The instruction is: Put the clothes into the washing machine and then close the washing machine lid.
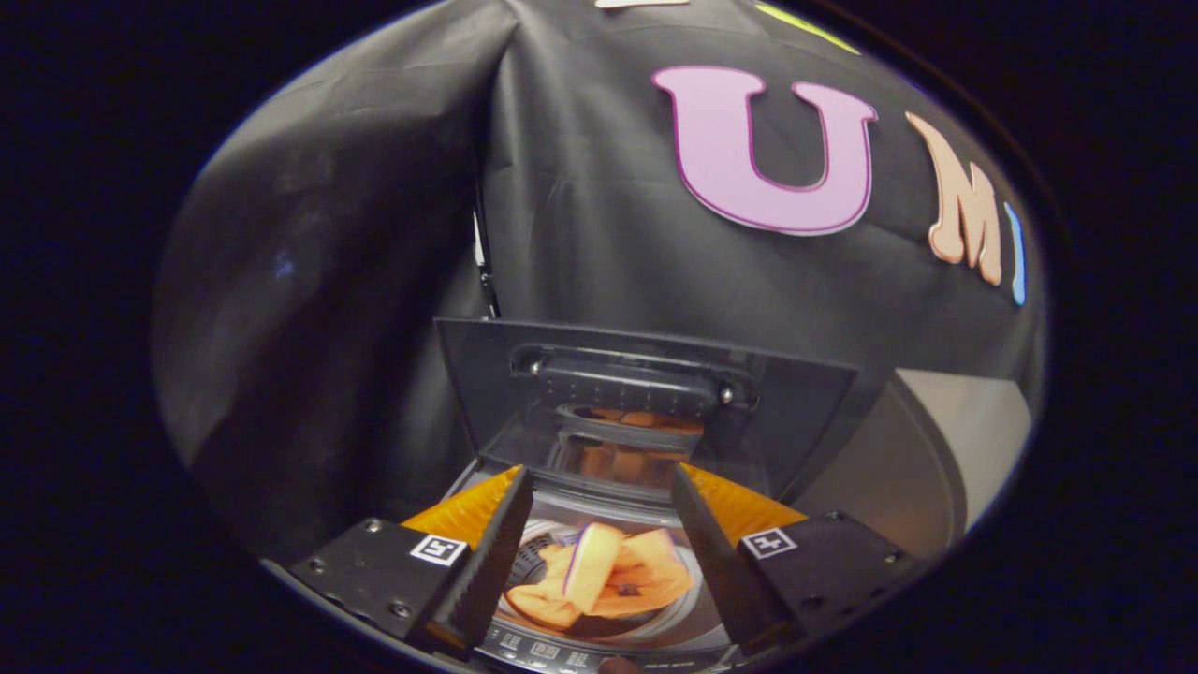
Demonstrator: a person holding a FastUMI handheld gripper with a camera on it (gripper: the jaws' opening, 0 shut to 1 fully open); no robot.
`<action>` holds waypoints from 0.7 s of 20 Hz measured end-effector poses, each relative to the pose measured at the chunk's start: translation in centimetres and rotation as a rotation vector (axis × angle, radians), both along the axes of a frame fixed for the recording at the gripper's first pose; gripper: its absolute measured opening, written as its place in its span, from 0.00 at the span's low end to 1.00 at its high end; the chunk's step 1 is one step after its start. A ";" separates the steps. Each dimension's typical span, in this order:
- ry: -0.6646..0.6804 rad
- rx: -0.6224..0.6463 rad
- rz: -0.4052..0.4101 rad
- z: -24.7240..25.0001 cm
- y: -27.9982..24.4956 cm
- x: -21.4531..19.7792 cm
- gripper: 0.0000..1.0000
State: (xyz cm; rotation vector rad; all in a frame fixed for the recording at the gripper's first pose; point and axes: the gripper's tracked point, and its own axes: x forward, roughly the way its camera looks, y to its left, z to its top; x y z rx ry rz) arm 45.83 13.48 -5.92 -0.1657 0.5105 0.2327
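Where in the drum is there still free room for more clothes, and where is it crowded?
The open gripper hangs above the drum. The orange clothes fill its middle, between the fingers. Bare drum wall shows as a thin ring around them. The raised lid stands close behind the opening.

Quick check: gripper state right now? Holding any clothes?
Gripper: open and holding nothing; its fingers hang spread above the washing machine drum, where the orange clothes already lie. The lid stands open beyond them.
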 end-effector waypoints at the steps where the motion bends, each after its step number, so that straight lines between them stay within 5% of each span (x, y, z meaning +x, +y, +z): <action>1: -0.029 0.012 -0.003 1.0 0.3 0.5 0.92; 7: -0.160 0.088 -0.063 4.8 1.0 4.6 0.92; 14: -0.262 -0.032 -0.134 4.3 0.4 11.0 0.95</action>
